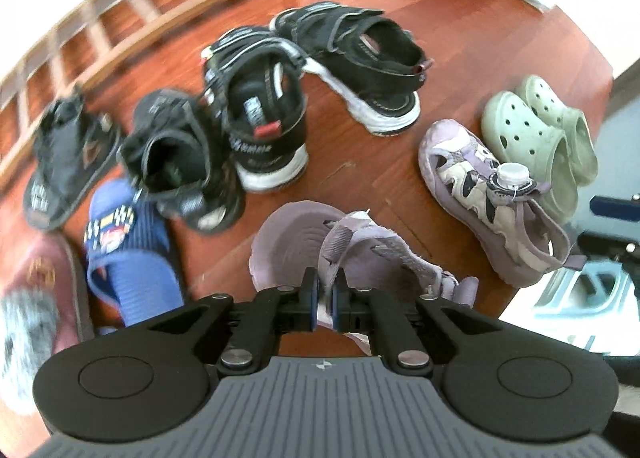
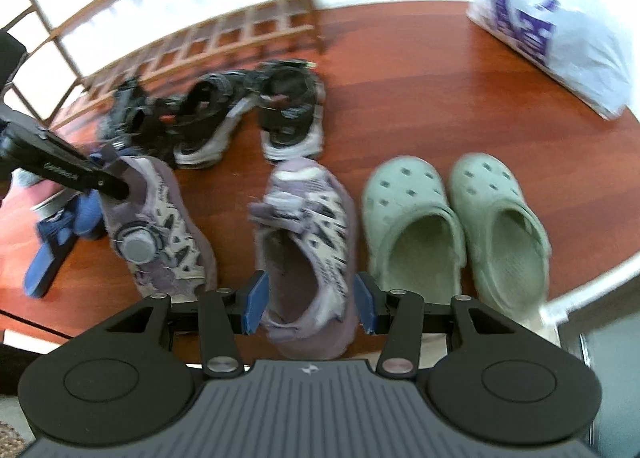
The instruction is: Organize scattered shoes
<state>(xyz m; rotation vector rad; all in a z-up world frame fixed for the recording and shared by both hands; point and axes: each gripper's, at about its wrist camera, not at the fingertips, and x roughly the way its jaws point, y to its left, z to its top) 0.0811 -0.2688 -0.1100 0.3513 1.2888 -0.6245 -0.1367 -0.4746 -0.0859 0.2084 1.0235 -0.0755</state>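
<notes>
On floor, by rack: shoes lay scattered.
Left gripper [image 1: 325, 300]: pinched strap of lilac sandal [image 1: 304, 242], lifted.
Right gripper [image 2: 308, 302]: spread around second lilac sandal [image 2: 308, 242].
Green clogs [image 2: 456, 226]: paired, just beside it.

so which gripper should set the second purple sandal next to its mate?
Left. The left gripper is already shut on the purple sandal's strap; the right gripper is open around the mate beside the green clogs.

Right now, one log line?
left gripper: shut on purple sandal strap | right gripper: open around second purple sandal | green clogs: paired
</notes>
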